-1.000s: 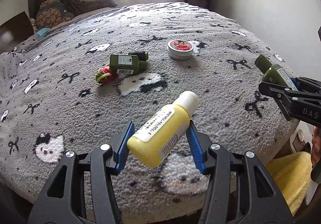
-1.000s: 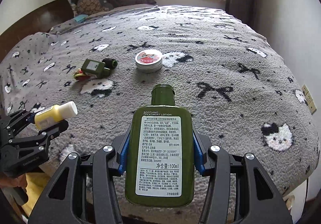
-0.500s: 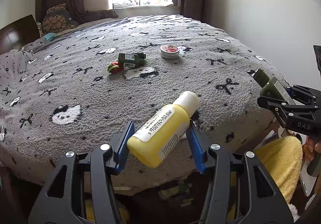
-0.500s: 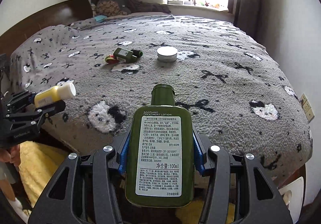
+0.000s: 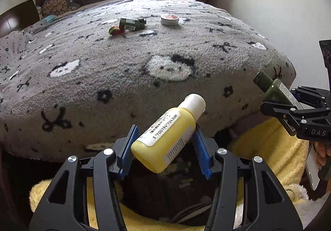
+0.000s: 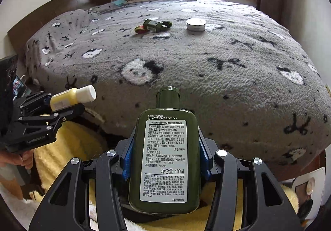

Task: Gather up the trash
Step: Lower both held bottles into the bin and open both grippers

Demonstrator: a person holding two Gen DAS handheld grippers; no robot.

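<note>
My left gripper [image 5: 165, 150] is clamped on a yellow bottle [image 5: 165, 135], white cap tilted toward 1 o'clock, base hanging past the bed edge [image 5: 144, 137]. My right gripper [image 6: 165, 158] is clamped on a dark green bottle [image 6: 165, 160], cap at 12, label up. Both sit off the near edge of the bed, over a yellow fluffy thing [image 5: 269, 148] below. Left on the blanket [image 5: 103, 69] at 12: a small green bottle [image 5: 132, 23] touching a red-yellow hair tie [image 5: 114, 30], and a round tin [image 5: 169, 19] just beside, near 1. Blanket between them and the near edge is bare. Wall at 3 is close.
</note>
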